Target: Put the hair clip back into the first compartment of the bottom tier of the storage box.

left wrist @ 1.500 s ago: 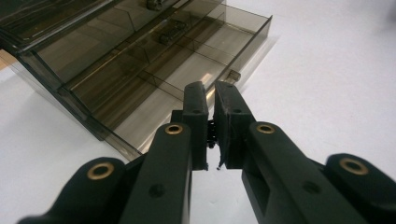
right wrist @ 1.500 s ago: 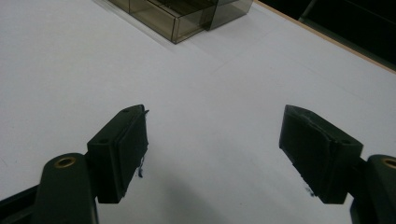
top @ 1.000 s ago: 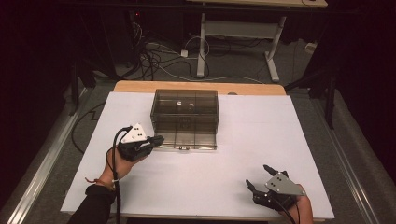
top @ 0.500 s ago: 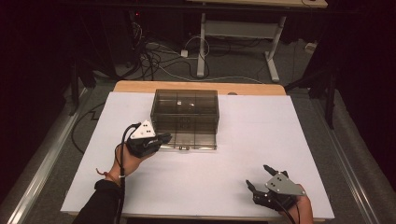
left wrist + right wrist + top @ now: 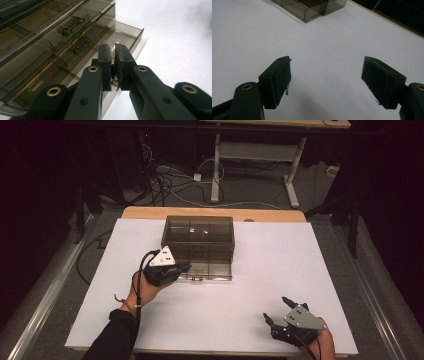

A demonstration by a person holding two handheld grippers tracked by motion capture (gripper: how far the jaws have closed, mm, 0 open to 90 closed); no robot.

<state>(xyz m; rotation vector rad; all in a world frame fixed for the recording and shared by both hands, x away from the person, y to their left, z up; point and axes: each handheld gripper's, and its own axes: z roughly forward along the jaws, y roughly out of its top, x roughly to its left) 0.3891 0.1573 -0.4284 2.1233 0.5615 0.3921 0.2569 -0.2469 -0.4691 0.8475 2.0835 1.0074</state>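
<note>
The left gripper [image 5: 113, 67] is pinched on something small at the box [image 5: 200, 240] front, probably a drawer pull; the right gripper [image 5: 325, 82] is parked spread on the bench [image 5: 240, 320].

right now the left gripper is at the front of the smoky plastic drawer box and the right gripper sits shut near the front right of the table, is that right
One thing is off: the right gripper is open, not shut. The right gripper view shows its jaws spread wide over bare white table. The rest holds: the left gripper is at the front of the drawer box, and the right one sits near the table's front right.
</note>
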